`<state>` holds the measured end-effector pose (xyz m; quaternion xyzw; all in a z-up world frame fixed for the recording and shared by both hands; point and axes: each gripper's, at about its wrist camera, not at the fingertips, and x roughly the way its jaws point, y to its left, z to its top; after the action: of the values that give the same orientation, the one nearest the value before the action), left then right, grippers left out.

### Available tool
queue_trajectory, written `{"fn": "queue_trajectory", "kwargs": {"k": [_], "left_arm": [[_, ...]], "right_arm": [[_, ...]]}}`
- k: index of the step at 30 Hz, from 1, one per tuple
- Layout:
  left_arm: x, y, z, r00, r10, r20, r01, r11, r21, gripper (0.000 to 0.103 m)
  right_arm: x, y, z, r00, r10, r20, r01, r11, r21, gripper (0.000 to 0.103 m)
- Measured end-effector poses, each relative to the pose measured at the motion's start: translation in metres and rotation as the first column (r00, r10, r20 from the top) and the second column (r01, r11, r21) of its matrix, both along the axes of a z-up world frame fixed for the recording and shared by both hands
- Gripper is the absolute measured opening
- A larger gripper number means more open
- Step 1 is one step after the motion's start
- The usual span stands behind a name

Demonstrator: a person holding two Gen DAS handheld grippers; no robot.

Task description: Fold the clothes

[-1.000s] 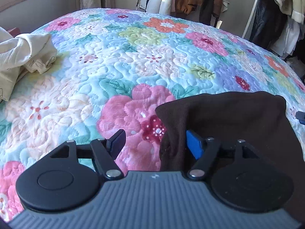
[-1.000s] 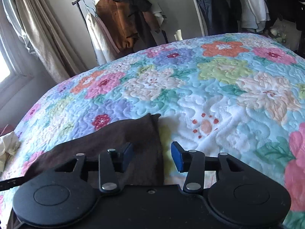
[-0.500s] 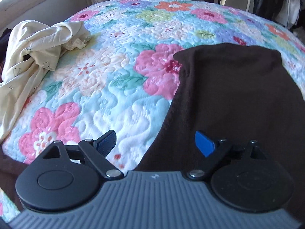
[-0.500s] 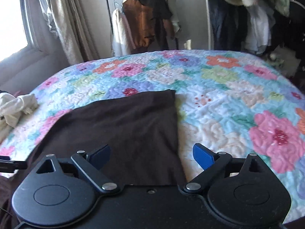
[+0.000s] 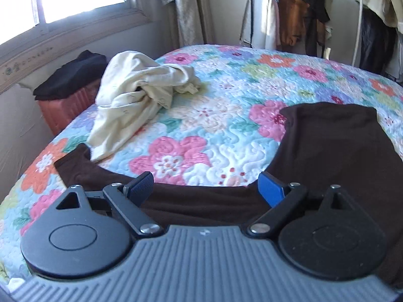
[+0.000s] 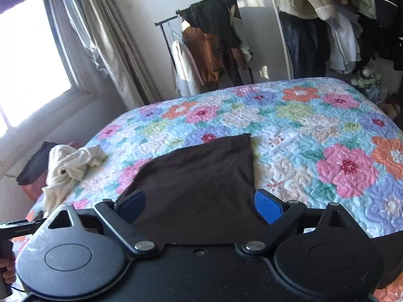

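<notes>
Clearly the dark brown garment (image 6: pixel 201 188) is a soft, thin knit: light, limp, and likely to sag or slide on itself once lifted, though the quilted bed (image 6: pixel 314 130) should give it some grip. It lies flat on the bedspread, one panel running from the near edge up toward 12 o'clock in the right wrist view, with what looks like a sleeve trailing off toward 9 o'clock in the left wrist view, its tip beside the crumpled cream garment (image 5: pixel 141 95).

Both claws stand wide and hold nothing. The left claw (image 5: pixel 205 188) hovers over the strip of brown cloth along the near edge; the right claw (image 6: pixel 201 201) sits over the panel's lower part.

Judging by the shape, the best hold is a pinch on a hem or corner, where the doubled fabric gives the pads something to bite. The far corner near 12 o'clock, or the sleeve tip, would suit. Grabbing mid-panel would only bunch it.
</notes>
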<state>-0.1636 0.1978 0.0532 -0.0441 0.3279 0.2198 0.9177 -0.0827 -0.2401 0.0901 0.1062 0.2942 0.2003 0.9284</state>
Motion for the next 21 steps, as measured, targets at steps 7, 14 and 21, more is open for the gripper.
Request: {"fn": "queue_trajectory", "kwargs": {"k": [7,14,21], "left_arm": [[-0.04,-0.003,0.032,0.996,0.093,-0.005,-0.093,0.995,-0.029,0.094],[-0.057,-0.029,0.063,0.999,0.038,-0.034,-0.037,0.998,0.049,0.094],[-0.068,-0.047,0.089,0.999,-0.037,-0.027,0.039,0.998,0.058,0.095]], "right_arm": [[-0.045,0.002,0.022,0.996,0.081,-0.02,-0.08,0.996,0.034,0.096],[-0.083,-0.001,0.038,0.967,0.191,-0.168,-0.175,0.979,0.103,0.096],[-0.12,0.002,0.039,0.915,0.309,-0.261,-0.297,0.951,0.083,0.096]]}}
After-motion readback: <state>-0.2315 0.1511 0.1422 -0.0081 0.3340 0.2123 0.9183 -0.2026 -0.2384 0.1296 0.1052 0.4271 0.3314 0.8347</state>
